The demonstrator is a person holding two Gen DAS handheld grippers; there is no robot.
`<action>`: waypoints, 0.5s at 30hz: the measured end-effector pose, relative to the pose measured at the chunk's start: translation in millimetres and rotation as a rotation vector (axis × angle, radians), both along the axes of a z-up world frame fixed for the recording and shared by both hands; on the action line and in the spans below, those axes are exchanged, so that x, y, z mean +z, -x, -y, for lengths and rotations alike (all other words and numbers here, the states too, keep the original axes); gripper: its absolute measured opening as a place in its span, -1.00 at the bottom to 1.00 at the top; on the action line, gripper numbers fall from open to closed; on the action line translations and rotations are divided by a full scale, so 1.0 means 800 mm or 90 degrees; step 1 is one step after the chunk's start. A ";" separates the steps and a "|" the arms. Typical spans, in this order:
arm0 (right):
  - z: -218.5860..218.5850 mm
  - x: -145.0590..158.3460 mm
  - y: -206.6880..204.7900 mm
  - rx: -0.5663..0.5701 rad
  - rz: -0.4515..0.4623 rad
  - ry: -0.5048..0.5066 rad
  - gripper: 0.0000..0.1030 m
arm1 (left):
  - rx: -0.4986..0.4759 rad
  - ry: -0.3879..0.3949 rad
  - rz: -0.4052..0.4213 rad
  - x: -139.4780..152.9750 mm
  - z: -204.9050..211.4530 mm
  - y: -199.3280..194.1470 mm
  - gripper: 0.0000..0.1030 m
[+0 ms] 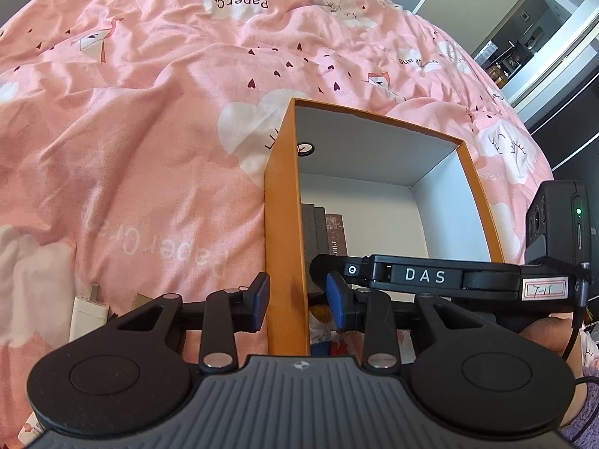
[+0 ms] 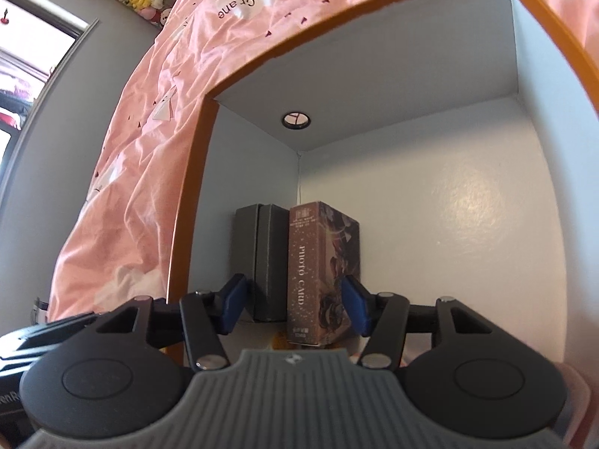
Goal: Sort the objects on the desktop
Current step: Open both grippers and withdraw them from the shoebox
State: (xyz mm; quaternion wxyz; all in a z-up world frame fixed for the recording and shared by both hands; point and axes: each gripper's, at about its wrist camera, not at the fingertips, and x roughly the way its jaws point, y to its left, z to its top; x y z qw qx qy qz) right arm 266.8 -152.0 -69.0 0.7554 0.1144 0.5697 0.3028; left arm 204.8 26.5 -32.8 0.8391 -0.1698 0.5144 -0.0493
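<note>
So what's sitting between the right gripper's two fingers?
In the right wrist view, the photo card box and a dark grey box beside it stand between the open right gripper's fingers.

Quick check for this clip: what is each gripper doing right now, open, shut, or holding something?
Left gripper: open, its jaws either side of the orange cardboard box wall, not clamped.
Right gripper: open inside the box, around the brown photo card box; contact unclear.
</note>
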 end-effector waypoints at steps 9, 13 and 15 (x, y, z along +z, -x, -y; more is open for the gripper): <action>-0.004 0.034 0.035 0.031 0.089 0.043 0.14 | 0.012 -0.013 0.031 0.018 0.003 0.023 -0.27; 0.000 0.049 0.055 0.041 0.122 0.048 0.14 | 0.021 -0.022 0.046 0.026 0.000 0.040 -0.27; 0.004 0.056 0.066 0.049 0.141 0.044 0.16 | 0.030 -0.029 0.057 0.032 -0.004 0.052 -0.27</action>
